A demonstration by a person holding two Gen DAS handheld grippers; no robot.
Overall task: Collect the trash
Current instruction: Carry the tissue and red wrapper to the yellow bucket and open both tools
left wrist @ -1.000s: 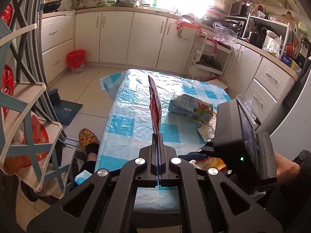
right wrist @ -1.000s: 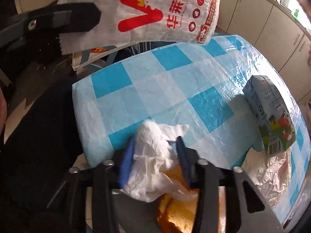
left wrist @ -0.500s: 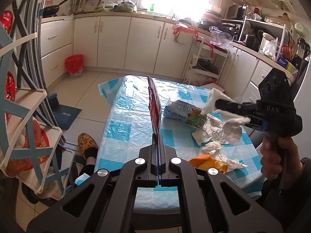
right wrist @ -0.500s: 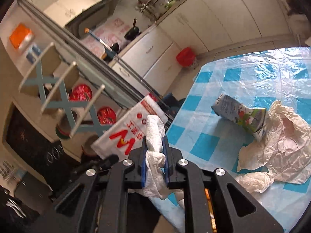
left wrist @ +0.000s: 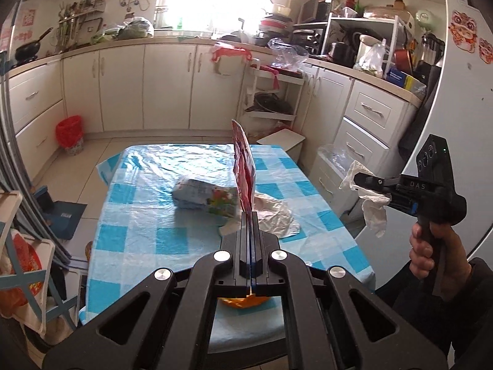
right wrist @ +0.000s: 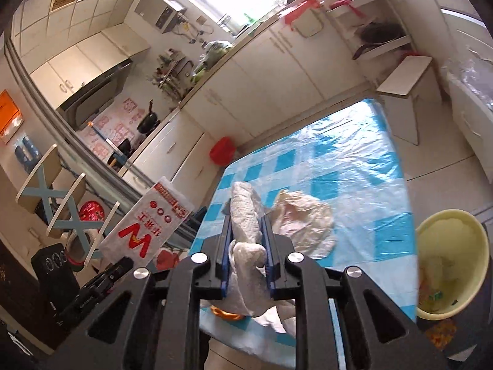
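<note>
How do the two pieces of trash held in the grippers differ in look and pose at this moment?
The wrapper in the left gripper is flat and stiff, printed white and red; the tissue in the right gripper is plain white, soft and crumpled. The wrapper stands up from the pads; the tissue droops below them. The wrapper is seen edge-on between closed pads; the tissue bulges between pads kept apart by its bulk. Both are clamped and off the table.

Left wrist view looks forward and down along its hand-held gripper (left wrist: 250,215) across the tabletop (left wrist: 148,215) toward the kitchen cabinets. Right wrist view, rolled, looks over the same tabletop (right wrist: 354,166) from its near right corner. Both views share the tabletop and cabinets.
</note>
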